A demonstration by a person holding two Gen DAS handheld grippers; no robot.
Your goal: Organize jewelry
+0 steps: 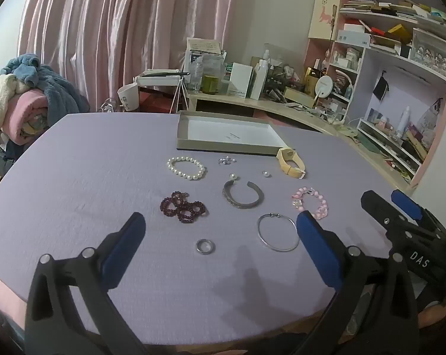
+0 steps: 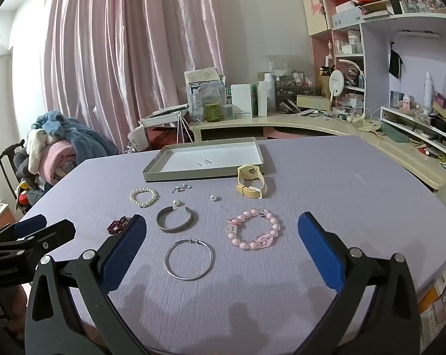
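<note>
Nothing is in the tray (image 1: 193, 143) yet, so the step in hand looks like a first pick. Both claws hang above the near edge of the desk (image 1: 75, 162), the left claw (image 1: 220, 236) and the right claw (image 2: 223, 236) each spread as wide as it goes and holding nothing.

To do the pick well, take one piece at a time and start with what stands proud of the cloth. The open silver cuff (image 2: 177, 222), in front of the tray, gives a pad a wall to press on; come down with one finger inside the curve and one outside. The thin silver hoop (image 2: 189, 259), nearer than the cuff, lies flat and may slide, so pinch across its wire at the clasp. The small grey ring (image 1: 205, 246) probably needs the same care.

The jewelry is spread between the tray and the claws: a white pearl bracelet (image 1: 186, 168) close to the tray's left end, a dark red bead strand (image 1: 183, 207) bunched nearer than it, a pink bead bracelet (image 2: 254, 232) right of the cuff, a cream watch (image 2: 251, 182) touching the tray's right corner, and two tiny pearl studs (image 1: 233, 176) just behind the cuff.
</note>
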